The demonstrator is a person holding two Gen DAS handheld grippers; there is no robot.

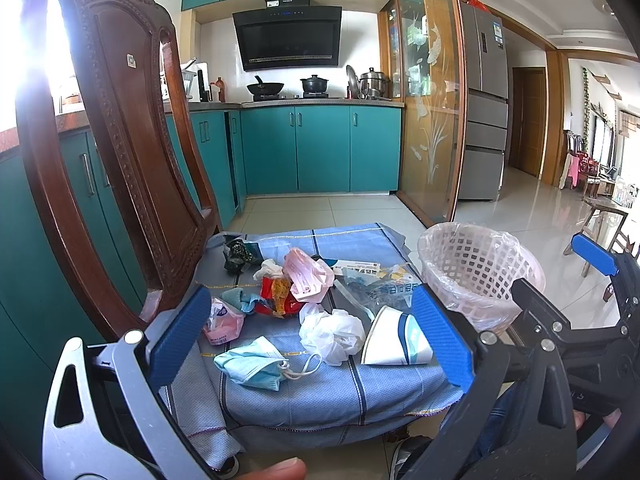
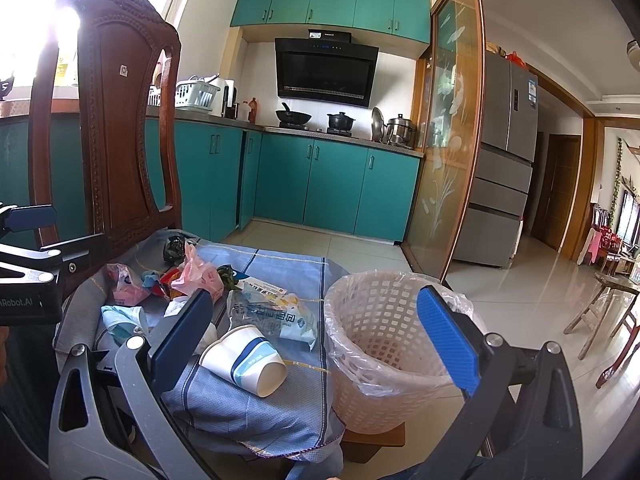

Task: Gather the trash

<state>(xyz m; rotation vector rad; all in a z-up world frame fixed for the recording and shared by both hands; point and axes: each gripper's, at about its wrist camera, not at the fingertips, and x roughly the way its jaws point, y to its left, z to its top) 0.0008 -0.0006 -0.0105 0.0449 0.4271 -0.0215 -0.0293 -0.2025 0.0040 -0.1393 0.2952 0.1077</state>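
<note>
Trash lies on a blue cloth-covered seat (image 1: pixel 320 392): a blue face mask (image 1: pixel 252 366), crumpled white plastic (image 1: pixel 332 332), a tipped paper cup (image 1: pixel 396 340) (image 2: pixel 244 360), pink bags (image 1: pixel 308 276), a red wrapper (image 1: pixel 276 296), a clear printed bag (image 2: pixel 272 316) and a dark wad (image 1: pixel 238 254). A white lined basket (image 1: pixel 476 272) (image 2: pixel 388 344) stands at the seat's right. My left gripper (image 1: pixel 312 344) is open and empty over the mask and plastic. My right gripper (image 2: pixel 316 340) is open and empty, between cup and basket.
A carved wooden chair back (image 1: pixel 120 140) rises at the left. Teal kitchen cabinets (image 1: pixel 320 148), a glass sliding door (image 1: pixel 432 100) and a fridge (image 1: pixel 484 100) stand behind. A tiled floor (image 1: pixel 540 208) lies to the right, with wooden stools (image 2: pixel 604 312) farther right.
</note>
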